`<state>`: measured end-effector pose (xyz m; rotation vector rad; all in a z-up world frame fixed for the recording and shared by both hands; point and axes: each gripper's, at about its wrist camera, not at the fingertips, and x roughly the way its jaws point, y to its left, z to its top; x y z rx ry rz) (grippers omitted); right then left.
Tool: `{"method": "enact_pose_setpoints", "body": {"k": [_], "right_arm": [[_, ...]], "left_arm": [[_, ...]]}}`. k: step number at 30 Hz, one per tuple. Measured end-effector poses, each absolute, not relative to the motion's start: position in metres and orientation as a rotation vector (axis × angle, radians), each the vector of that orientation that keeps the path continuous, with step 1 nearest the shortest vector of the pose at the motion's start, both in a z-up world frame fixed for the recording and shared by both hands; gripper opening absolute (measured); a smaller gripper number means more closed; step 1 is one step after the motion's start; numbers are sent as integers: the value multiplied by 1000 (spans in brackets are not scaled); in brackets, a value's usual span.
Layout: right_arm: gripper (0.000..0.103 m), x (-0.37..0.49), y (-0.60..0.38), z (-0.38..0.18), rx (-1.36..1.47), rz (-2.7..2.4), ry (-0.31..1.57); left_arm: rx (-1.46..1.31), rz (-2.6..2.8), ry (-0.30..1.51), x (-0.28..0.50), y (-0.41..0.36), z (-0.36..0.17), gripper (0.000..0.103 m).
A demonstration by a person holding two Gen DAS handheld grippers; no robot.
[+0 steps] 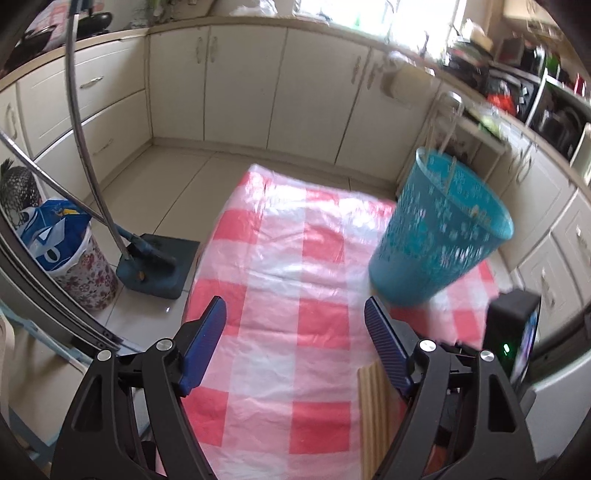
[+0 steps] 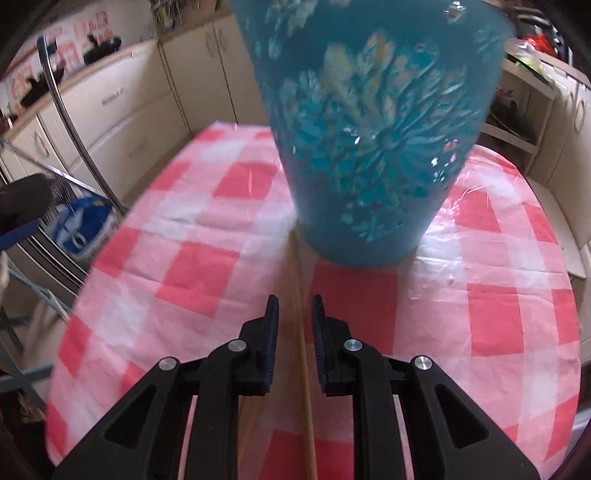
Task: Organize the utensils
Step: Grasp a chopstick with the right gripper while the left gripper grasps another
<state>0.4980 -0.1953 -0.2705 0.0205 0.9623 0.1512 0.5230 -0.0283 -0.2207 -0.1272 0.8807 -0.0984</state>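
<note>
Our left claw (image 1: 293, 317) was released wide above the checked surface (image 1: 280, 258), nothing between its pads. The teal basket (image 1: 441, 229) stood on the surface, front-right of it, w/ thin sticks (image 1: 448, 138) rising from its rim. Our right claw (image 2: 293, 312) was only a bit apart, not clenched; a wooden stick (image 2: 301, 332) lay between its pads w/o touching them, pointing to the basket's foot.

Home kitchen, cream cabinets (image 1: 240, 85), cluttered worktop (image 1: 517, 74), probably pans (image 1: 94, 20), tiled floor (image 1: 177, 173)
</note>
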Motion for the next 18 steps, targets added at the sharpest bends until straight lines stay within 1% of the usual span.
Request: {"method": "enact_pose_setpoints", "body": {"k": [2, 3, 4, 7, 9, 14, 18], "right_arm": [[12, 494, -194, -270, -4, 137, 965], [8, 491, -195, -269, -4, 128, 973], [6, 487, -197, -268, -6, 118, 978], [6, 468, -210, -266, 16, 71, 989], [6, 448, -229, -266, 84, 34, 998], [6, 391, -257, -267, 241, -18, 1004], [7, 378, -254, -268, 225, 6, 996]], "left_arm": [[-82, -115, 917, 522, -33, -229, 74], [-57, -133, 942, 522, -37, -236, 74], [-38, -154, 971, 520, -42, -244, 74], [-13, -235, 1070, 515, -56, -268, 73], [9, -273, 1123, 509, -65, -285, 73], [73, -281, 1137, 498, -74, -298, 73], [74, -266, 1143, 498, -70, -303, 73]]}}
